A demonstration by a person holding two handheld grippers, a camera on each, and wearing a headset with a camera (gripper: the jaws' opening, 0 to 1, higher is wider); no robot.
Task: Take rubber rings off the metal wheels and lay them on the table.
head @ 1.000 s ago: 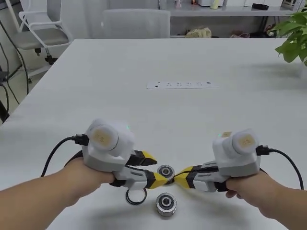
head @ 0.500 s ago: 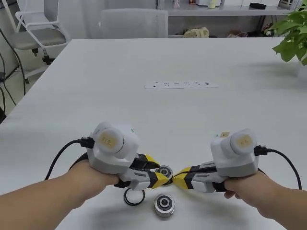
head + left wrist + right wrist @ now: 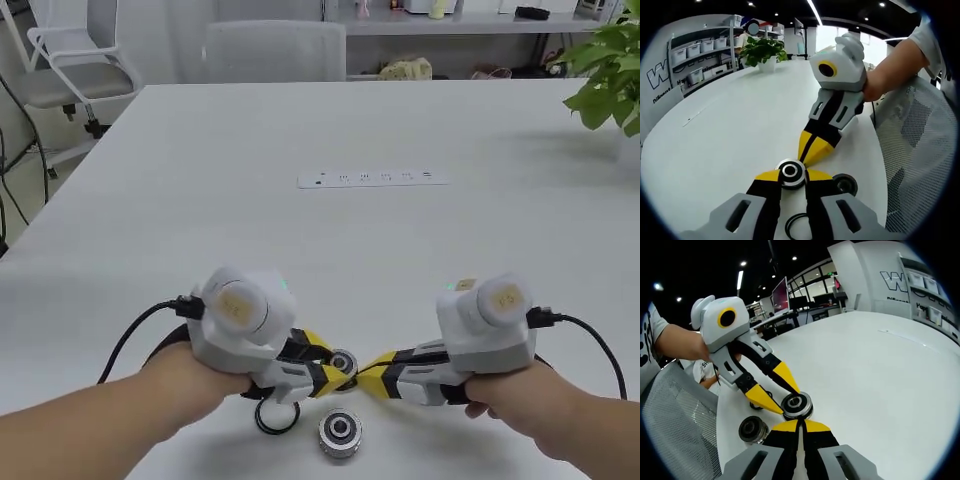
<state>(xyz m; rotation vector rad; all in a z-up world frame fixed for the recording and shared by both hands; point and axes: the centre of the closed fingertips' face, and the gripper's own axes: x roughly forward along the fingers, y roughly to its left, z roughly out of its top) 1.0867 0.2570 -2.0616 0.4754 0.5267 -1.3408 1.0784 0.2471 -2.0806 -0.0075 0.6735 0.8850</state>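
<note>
Loose rubber ring point(image 3: 275, 416): lay flat on the table point(image 3: 400, 260) at the bottom of the head view, left of centre, just under the left gripper's body.
Second wheel point(image 3: 340, 436): stood on the table at bottom centre, just right of the loose ring and apart from it; its rim looked dark.
Left gripper point(image 3: 791, 174): its jaws were pinching the held wheel point(image 3: 796, 405) from both sides, yellow tips on opposite edges, the wheel lifted clear of the table.
Right gripper point(image 3: 800, 426): its jaws were pressed together, tips touching the near edge of the held wheel's dark rim. Whether any rubber sat between them could not be told.
Step in hand: most likely peeling a ring off the held wheel, one gripper bracing and the other picking.
Doing it well: the left grip should sit on the metal faces, not on the rubber, or the ring stays trapped. The right tips need to hook one lip and roll it sideways off the rim; a straight tug could pull the wheel out of the left jaws.
Progress: one ring down, more left.
Power strip point(image 3: 372, 179): lay at centre frame, well apart from the work.
Plant point(image 3: 605, 70): upper right corner.
Chair point(image 3: 60, 60): upper left corner.
</note>
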